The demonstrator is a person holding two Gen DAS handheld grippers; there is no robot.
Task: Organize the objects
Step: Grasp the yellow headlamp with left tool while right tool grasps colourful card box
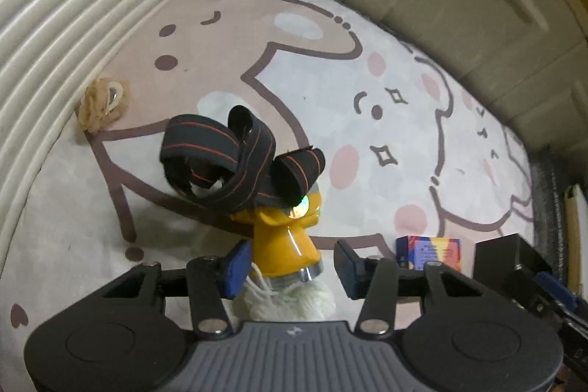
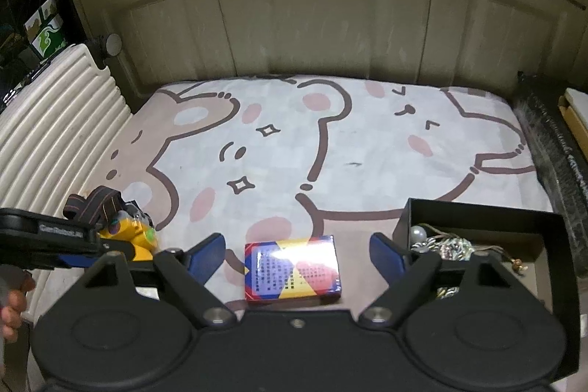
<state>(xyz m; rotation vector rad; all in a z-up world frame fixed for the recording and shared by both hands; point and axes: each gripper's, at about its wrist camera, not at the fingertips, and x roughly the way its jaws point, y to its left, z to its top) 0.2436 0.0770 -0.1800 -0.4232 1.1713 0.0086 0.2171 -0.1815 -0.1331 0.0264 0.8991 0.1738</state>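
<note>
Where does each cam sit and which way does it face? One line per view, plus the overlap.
Left wrist: on the left tongs, angled down at the yellow headlamp between open blue pads, white yarn below it; right tongs' tip at right edge.
Right wrist: on the right tongs, angled down at the card box; black box at right, left tongs and a hand at left.
Shared: headlamp, card box, black box, cartoon bedsheet, cupboards.

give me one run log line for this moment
left gripper: open around yellow headlamp | right gripper: open over card box | black box: beside
</note>
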